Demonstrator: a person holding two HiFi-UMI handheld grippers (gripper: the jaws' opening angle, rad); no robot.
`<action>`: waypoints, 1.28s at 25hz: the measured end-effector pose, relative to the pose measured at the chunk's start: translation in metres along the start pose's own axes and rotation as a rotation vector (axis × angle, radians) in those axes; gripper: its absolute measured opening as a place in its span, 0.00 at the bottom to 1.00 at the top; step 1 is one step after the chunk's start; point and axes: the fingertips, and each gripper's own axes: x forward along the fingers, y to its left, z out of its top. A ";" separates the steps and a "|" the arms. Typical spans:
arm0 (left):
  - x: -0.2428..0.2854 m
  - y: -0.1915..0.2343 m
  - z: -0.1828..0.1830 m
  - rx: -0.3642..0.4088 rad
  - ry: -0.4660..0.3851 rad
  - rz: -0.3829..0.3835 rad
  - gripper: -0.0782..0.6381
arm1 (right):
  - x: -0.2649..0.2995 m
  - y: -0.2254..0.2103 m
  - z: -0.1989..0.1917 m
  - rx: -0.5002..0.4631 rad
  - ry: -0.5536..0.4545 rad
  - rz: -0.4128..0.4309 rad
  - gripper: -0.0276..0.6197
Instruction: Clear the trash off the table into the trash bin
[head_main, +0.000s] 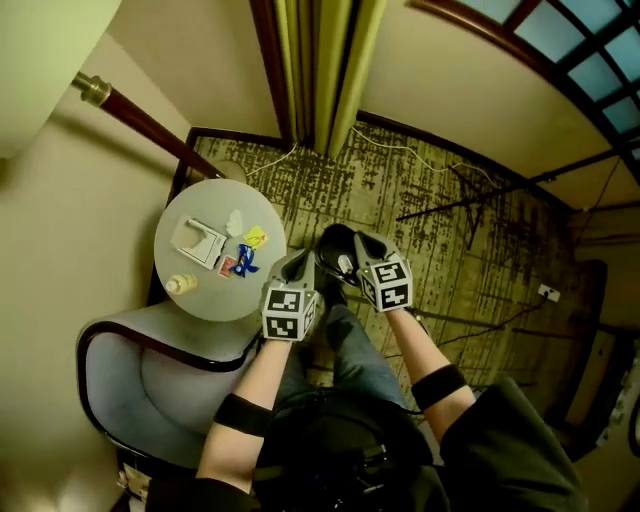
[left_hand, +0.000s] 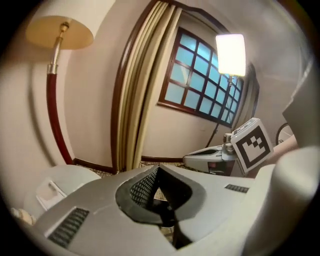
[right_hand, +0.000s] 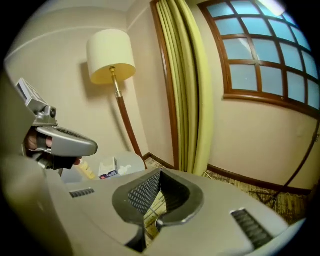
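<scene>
The trash is all on the round desk (head_main: 175, 225). There's a white carton (head_main: 197, 243), a crumpled white scrap (head_main: 235, 222) and a yellow piece (head_main: 256, 237). A blue wrapper (head_main: 245, 261) touches a small red bit (head_main: 228, 267), and a pale yellow bottle (head_main: 181, 284) stands at the rim by the armchair (head_main: 140, 385). The little pieces are too small to identify.

The left claw (left_hand: 158, 169) is closed, pads together with nothing between them, held up just beside the desk's rim. The right claw (right_hand: 160, 173) is clamped shut and empty too, close alongside it over the patterned carpet (head_main: 470, 230). Neither touches the trash.

In the head view a dark shape (head_main: 335, 248) by the claw tips can't be made out. The person's arms cover part of the armchair, and the floor lamp (right_hand: 111, 55) by the curtain (right_hand: 187, 85) loses its base behind the desk.
</scene>
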 end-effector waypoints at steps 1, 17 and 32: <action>-0.018 0.007 0.010 -0.007 -0.016 0.025 0.11 | -0.002 0.013 0.015 -0.023 -0.009 0.027 0.05; -0.283 0.141 -0.028 -0.236 -0.187 0.600 0.11 | -0.002 0.288 0.103 -0.388 -0.060 0.553 0.05; -0.318 0.165 -0.066 -0.306 -0.201 0.716 0.11 | -0.015 0.346 0.101 -0.468 -0.045 0.669 0.05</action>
